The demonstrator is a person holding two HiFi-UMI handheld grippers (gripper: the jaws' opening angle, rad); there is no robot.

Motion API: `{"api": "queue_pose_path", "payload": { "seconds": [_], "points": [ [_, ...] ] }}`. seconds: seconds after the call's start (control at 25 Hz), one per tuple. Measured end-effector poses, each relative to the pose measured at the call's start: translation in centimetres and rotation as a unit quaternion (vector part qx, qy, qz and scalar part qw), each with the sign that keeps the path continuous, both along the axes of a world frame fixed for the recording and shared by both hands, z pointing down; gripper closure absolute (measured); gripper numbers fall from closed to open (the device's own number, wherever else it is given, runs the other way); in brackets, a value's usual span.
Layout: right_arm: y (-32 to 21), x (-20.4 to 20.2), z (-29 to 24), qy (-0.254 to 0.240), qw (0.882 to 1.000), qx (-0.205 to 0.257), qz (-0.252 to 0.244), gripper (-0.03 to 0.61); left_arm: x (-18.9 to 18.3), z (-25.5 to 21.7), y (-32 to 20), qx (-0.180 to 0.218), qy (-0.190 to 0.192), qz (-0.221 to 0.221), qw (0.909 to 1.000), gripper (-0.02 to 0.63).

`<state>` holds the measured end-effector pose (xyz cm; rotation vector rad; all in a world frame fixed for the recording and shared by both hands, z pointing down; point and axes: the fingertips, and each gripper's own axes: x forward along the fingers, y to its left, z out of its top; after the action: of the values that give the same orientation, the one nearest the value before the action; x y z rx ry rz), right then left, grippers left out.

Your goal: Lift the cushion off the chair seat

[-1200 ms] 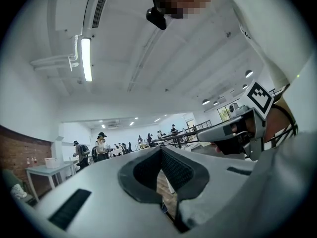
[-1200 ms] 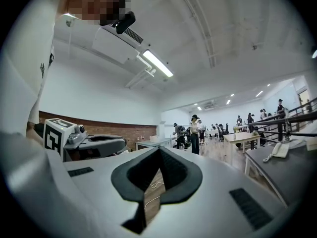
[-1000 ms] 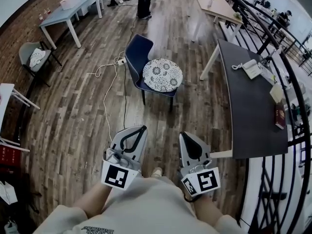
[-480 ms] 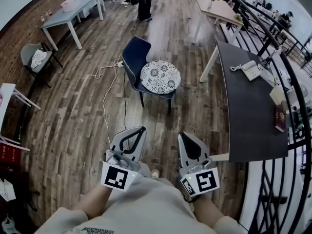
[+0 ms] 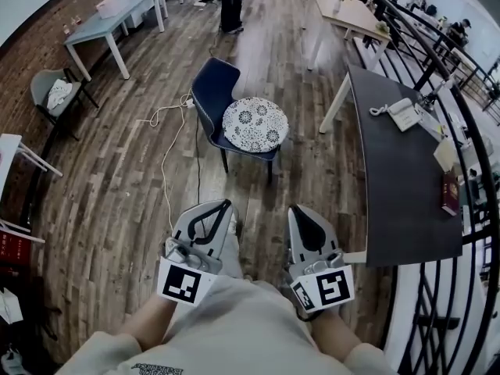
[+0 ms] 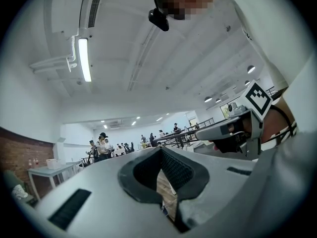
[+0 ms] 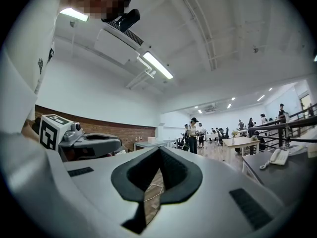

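Observation:
A round white cushion (image 5: 255, 124) with a dark flower pattern lies on the seat of a navy chair (image 5: 212, 92), well ahead of me on the wooden floor. Both grippers are held level in front of my body, far short of the chair. My left gripper (image 5: 226, 205) has its jaws together and holds nothing; the left gripper view shows its tips (image 6: 161, 148) meeting, with floor below them. My right gripper (image 5: 296, 209) is likewise shut and empty, its tips (image 7: 159, 148) touching. Neither gripper view shows the cushion.
A long dark desk (image 5: 398, 194) with a white telephone (image 5: 404, 112) stands close on the right, a black railing (image 5: 461, 92) behind it. A white cable (image 5: 167, 155) trails across the floor left of the chair. A grey chair (image 5: 48, 91) and light tables stand further off; people stand at the back.
The person has taken a step forward, so the chair and cushion drift slightly left in the head view. Both grippers stay shut and empty, carried along in front.

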<state>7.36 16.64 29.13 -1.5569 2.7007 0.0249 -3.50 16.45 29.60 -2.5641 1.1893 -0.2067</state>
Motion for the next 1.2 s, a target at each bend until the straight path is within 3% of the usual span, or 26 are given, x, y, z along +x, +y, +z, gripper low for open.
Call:
{"api": "queue_pose_path", "payload": {
  "seconds": [0.24,0.6,1.2],
  "points": [
    [-3.6,-0.3,0.9,0.018,1.000,0.009,-0.004,0.577,0.0,1.0,-4.1,0.009,0.001,-0.006,0.9999,0.609],
    [-11.5,-0.9,2.3,0.021,1.000,-0.015,0.004,0.577,0.0,2.4,-11.7,-0.021,0.004,0.019,0.9996,0.609],
    [-31.7,-1.0,2.4,0.021,0.998,-0.046,0.048,0.577,2.3,2.3,-32.3,-0.041,-0.003,0.090,0.9951,0.610]
  ]
}}
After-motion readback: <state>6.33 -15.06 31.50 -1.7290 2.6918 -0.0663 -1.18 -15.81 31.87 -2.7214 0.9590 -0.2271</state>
